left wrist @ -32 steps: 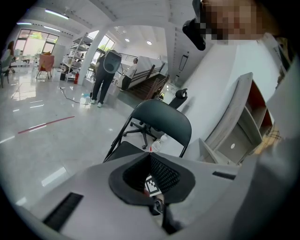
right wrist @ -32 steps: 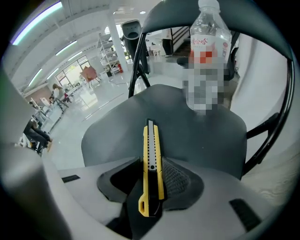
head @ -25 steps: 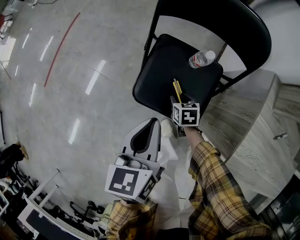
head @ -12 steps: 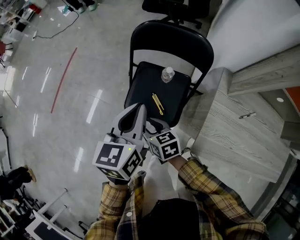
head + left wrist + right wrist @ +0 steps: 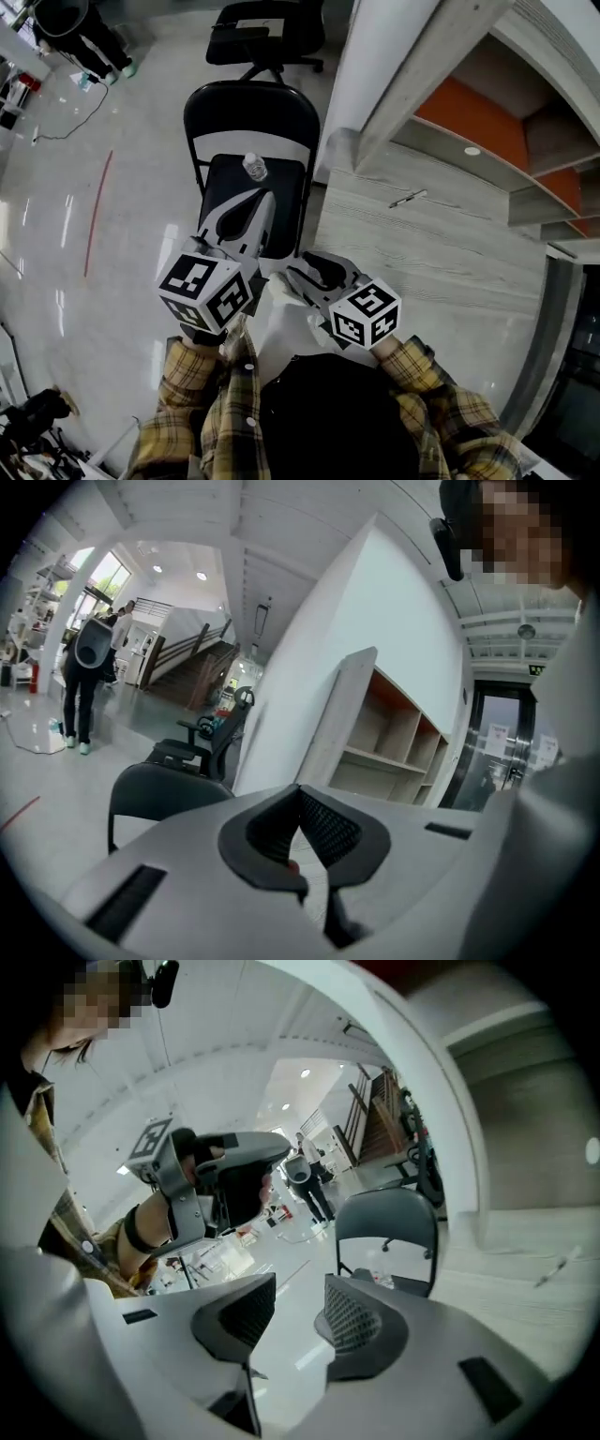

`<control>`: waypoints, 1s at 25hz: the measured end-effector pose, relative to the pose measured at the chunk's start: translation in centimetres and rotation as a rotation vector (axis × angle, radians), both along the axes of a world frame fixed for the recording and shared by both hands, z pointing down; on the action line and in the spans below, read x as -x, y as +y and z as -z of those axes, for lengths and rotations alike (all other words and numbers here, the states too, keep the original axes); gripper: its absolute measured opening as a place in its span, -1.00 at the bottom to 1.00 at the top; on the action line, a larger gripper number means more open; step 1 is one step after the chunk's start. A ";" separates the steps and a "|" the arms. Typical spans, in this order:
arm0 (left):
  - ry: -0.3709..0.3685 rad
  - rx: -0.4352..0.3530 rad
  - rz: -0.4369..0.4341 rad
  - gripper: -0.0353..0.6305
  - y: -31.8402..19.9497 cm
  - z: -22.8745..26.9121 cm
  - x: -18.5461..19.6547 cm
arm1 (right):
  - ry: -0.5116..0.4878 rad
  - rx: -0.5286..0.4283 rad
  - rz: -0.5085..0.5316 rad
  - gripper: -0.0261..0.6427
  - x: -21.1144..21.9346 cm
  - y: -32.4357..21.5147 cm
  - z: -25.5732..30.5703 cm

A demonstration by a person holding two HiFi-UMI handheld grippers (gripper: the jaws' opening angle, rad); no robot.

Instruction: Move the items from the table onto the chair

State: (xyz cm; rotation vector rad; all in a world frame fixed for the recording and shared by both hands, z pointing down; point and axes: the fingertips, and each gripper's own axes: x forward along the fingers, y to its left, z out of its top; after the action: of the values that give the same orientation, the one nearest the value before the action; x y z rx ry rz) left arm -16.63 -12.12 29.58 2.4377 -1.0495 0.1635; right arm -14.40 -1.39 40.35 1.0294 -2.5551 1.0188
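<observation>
Bottle (image 5: 254, 167) on chair (image 5: 248, 112), pen (image 5: 409, 198) on table (image 5: 450, 267)

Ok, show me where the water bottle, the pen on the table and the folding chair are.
water bottle (image 5: 255, 169), head view, on its clear body just below the cap.
pen (image 5: 409, 198), head view, middle of its shaft.
folding chair (image 5: 251, 108), head view, middle of the black backrest.

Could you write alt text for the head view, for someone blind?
Looking down: a person in a plaid shirt holds a left gripper and a right gripper before a black chair with a water bottle on its seat. A pen lies on the grey table beside it.
</observation>
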 end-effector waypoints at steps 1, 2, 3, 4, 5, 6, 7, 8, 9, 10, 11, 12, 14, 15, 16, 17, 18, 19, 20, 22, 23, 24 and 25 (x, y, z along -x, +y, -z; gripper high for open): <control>0.006 -0.007 -0.028 -0.88 0.2 0.8 -1.6 | 0.013 -0.013 -0.033 -0.42 -2.5 0.2 0.6; 0.011 -0.014 -0.053 -0.88 0.4 1.6 -3.2 | 0.022 -0.025 -0.059 -0.42 -5.0 0.3 1.1; 0.013 -0.022 -0.072 -0.88 0.5 2.3 -4.8 | 0.026 -0.033 -0.076 -0.42 -7.4 0.4 1.4; 0.015 -0.028 -0.087 -0.88 0.8 3.0 -6.2 | 0.025 -0.035 -0.086 -0.43 -9.6 0.5 1.5; 0.015 -0.032 -0.099 -0.88 1.0 3.6 -7.5 | 0.023 -0.032 -0.096 -0.43 -11.8 0.6 1.4; 0.013 -0.035 -0.112 -0.88 1.4 4.0 -8.8 | 0.026 -0.030 -0.109 -0.43 -13.9 0.6 1.2; 0.010 -0.038 -0.124 -0.88 1.7 4.3 -10.1 | 0.034 -0.034 -0.121 -0.43 -16.0 0.7 0.9; 0.006 -0.043 -0.134 -0.88 1.9 4.6 -11.4 | 0.044 -0.043 -0.125 -0.43 -18.1 0.6 0.6; 0.003 -0.049 -0.142 -0.88 2.1 4.8 -12.7 | 0.053 -0.056 -0.118 -0.44 -20.0 0.4 0.3; 0.001 -0.054 -0.148 -0.88 2.2 5.0 -13.9 | 0.062 -0.068 -0.104 -0.44 -21.8 0.1 0.0; -0.002 -0.058 -0.153 -0.88 2.3 5.1 -15.0 | 0.080 -0.083 -0.084 -0.44 -23.5 -0.2 -0.4; -0.006 -0.058 -0.158 -0.88 2.3 5.1 -16.0 | 0.111 -0.101 -0.060 -0.44 -25.0 -0.7 -1.0; -0.014 -0.051 -0.163 -0.88 2.3 4.9 -17.7 | 0.213 -0.132 0.008 -0.44 -27.7 -1.8 -2.7; -0.013 -0.041 -0.160 -0.88 2.2 4.8 -18.5 | 0.273 -0.141 0.052 -0.44 -28.9 -2.3 -3.9; -0.011 -0.029 -0.153 -0.88 1.9 4.5 -19.2 | 0.330 -0.148 0.101 -0.44 -30.0 -3.0 -5.2; -0.009 -0.016 -0.143 -0.88 1.6 4.1 -19.9 | 0.382 -0.156 0.149 -0.44 -30.9 -3.7 -6.5; -0.009 -0.007 -0.134 -0.88 1.2 3.7 -20.6 | 0.430 -0.166 0.193 -0.44 -31.8 -4.6 -7.8; -0.011 -0.004 -0.128 -0.88 0.7 3.3 -21.2 | 0.472 -0.176 0.229 -0.44 -32.6 -5.6 -9.0; -0.015 -0.003 -0.124 -0.88 0.2 2.8 -21.7 | 0.510 -0.186 0.259 -0.44 -33.2 -6.5 -10.1; -0.025 0.002 -0.108 -0.88 -0.3 2.2 -21.8 | 0.575 -0.207 0.327 -0.44 -33.3 -7.8 -12.0; -0.030 0.009 -0.094 -0.88 -0.3 1.9 -21.6 | 0.600 -0.218 0.373 -0.44 -32.9 -8.1 -12.8; -0.036 0.016 -0.080 -0.88 -0.2 1.7 -21.3 | 0.625 -0.225 0.422 -0.44 -32.4 -8.4 -13.5; -0.040 0.020 -0.072 -0.88 -0.3 1.6 -21.2 | 0.651 -0.226 0.469 -0.44 -32.1 -8.6 -14.1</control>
State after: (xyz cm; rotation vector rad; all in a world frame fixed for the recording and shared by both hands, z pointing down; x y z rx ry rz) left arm 4.57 -12.38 28.00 2.4647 -0.9727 0.2460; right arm 17.68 -10.02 54.43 0.6098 -2.2095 0.2190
